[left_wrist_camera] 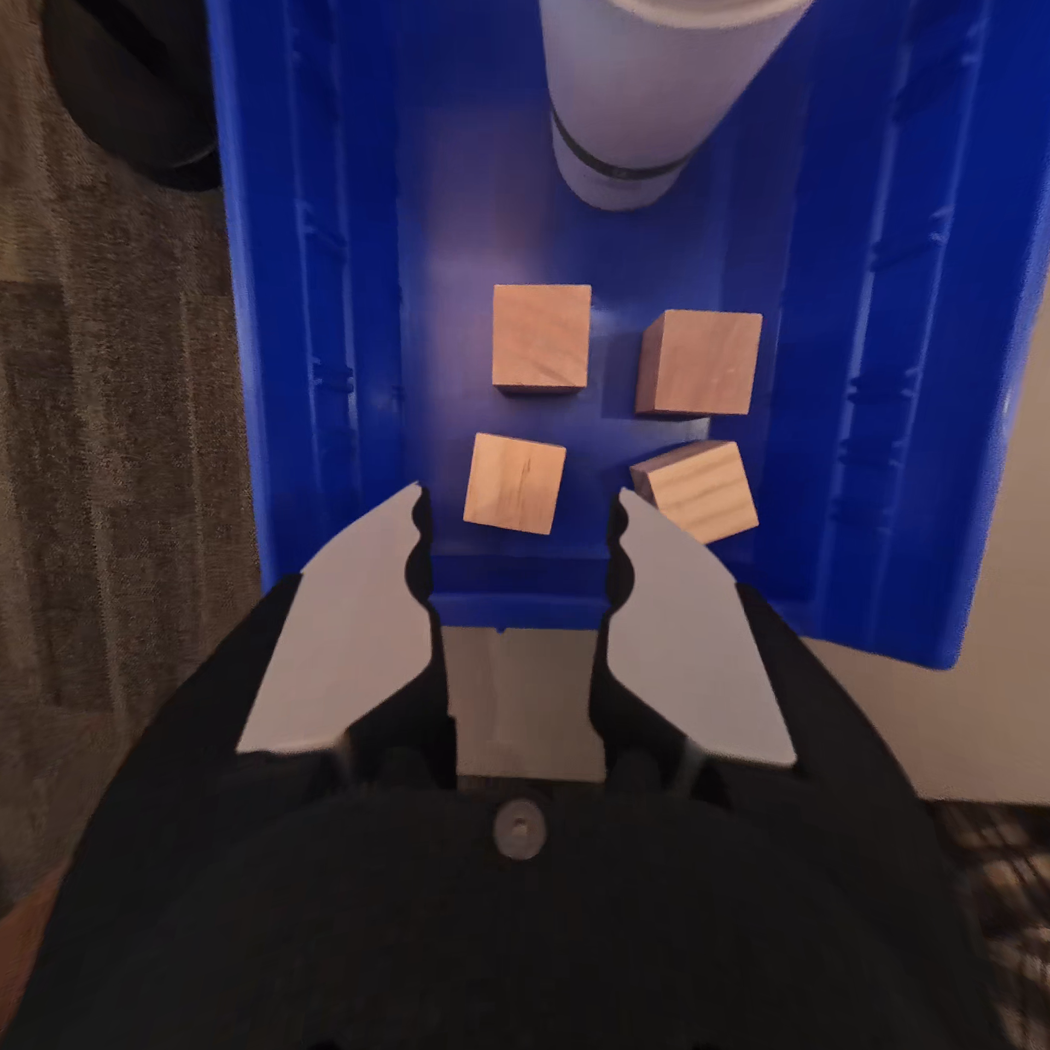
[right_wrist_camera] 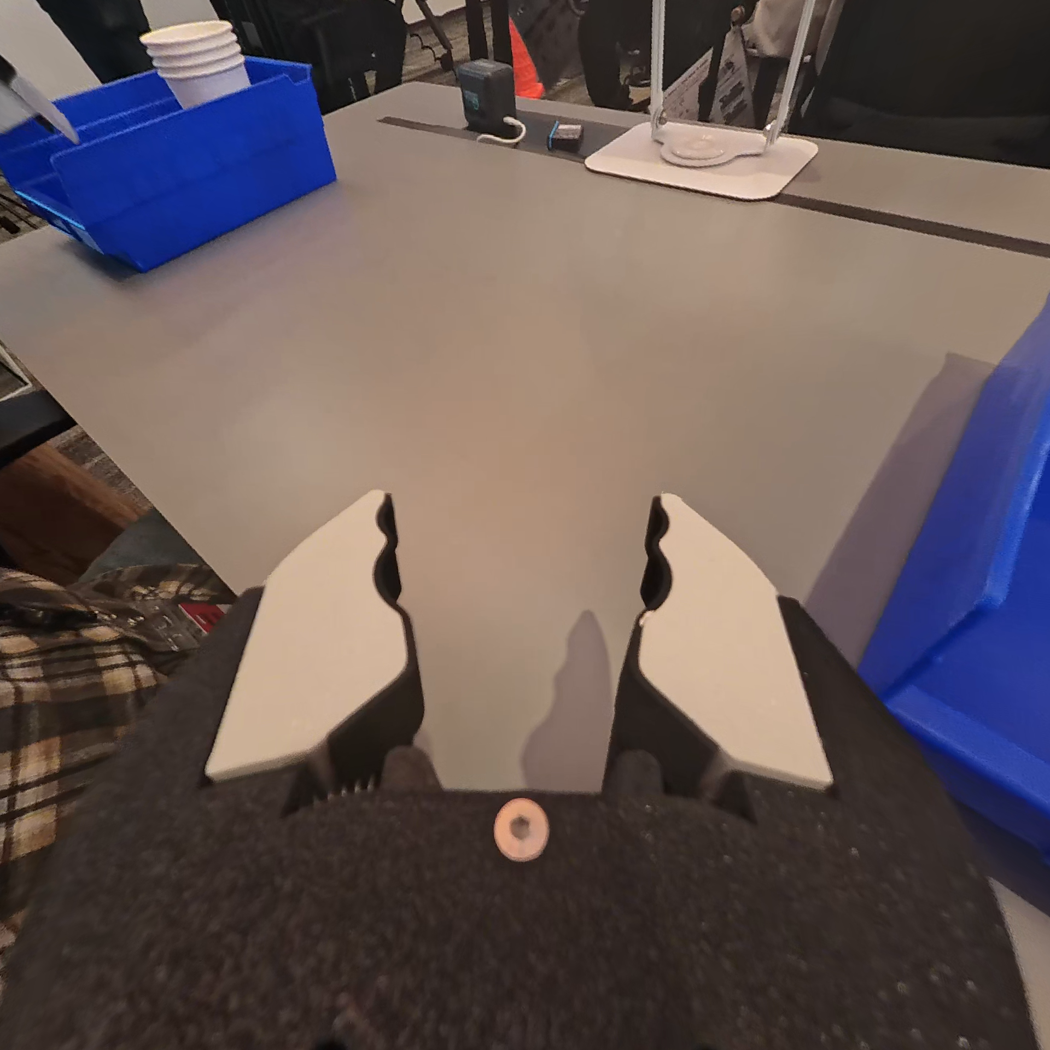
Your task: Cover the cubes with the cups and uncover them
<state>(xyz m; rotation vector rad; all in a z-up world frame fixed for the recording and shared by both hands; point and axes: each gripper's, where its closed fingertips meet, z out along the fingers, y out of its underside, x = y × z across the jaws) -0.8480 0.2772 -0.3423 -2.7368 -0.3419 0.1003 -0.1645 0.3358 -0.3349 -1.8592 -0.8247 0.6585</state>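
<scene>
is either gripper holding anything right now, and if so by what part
Nothing is held. The left gripper is open above the blue bin of wooden cubes; the right gripper is open over the bare table.

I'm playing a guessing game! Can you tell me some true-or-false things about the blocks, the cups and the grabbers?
1. Four wooden cubes lie in the blue bin. True.
2. A cup covers one cube. False: all four are uncovered.
3. The cup stack stands in the bin. True.
4. The left gripper holds a cube. False: it is open and empty.
5. The right gripper is open above the bare table. True.
</scene>
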